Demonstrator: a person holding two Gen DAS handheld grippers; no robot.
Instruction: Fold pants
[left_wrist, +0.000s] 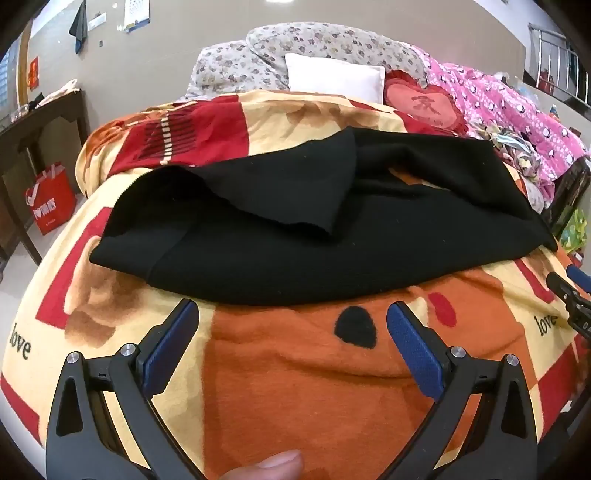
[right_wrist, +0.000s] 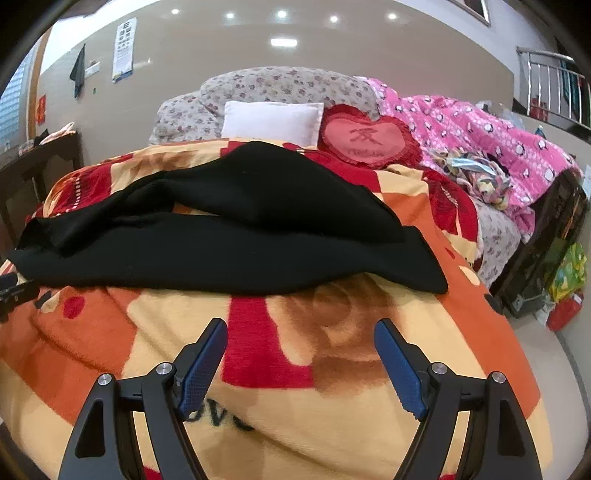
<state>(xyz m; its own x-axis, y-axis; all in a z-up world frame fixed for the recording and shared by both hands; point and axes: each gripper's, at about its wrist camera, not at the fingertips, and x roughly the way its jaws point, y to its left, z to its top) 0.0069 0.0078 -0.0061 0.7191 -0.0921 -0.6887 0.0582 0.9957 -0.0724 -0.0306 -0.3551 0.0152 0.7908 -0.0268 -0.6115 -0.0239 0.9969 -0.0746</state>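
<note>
Black pants (left_wrist: 295, 240) lie loosely folded and rumpled across an orange, red and cream blanket (left_wrist: 295, 387) on a bed; they also show in the right wrist view (right_wrist: 229, 236). My left gripper (left_wrist: 293, 314) is open and empty, just in front of the pants' near edge. My right gripper (right_wrist: 301, 328) is open and empty, a little short of the pants' near edge. The right gripper's tip shows at the far right of the left wrist view (left_wrist: 569, 295).
A white pillow (right_wrist: 273, 122), a red heart cushion (right_wrist: 369, 142) and a pink quilt (right_wrist: 480, 136) lie at the bed's head and right side. A dark wooden table (left_wrist: 33, 125) and a red bag (left_wrist: 51, 203) stand left of the bed.
</note>
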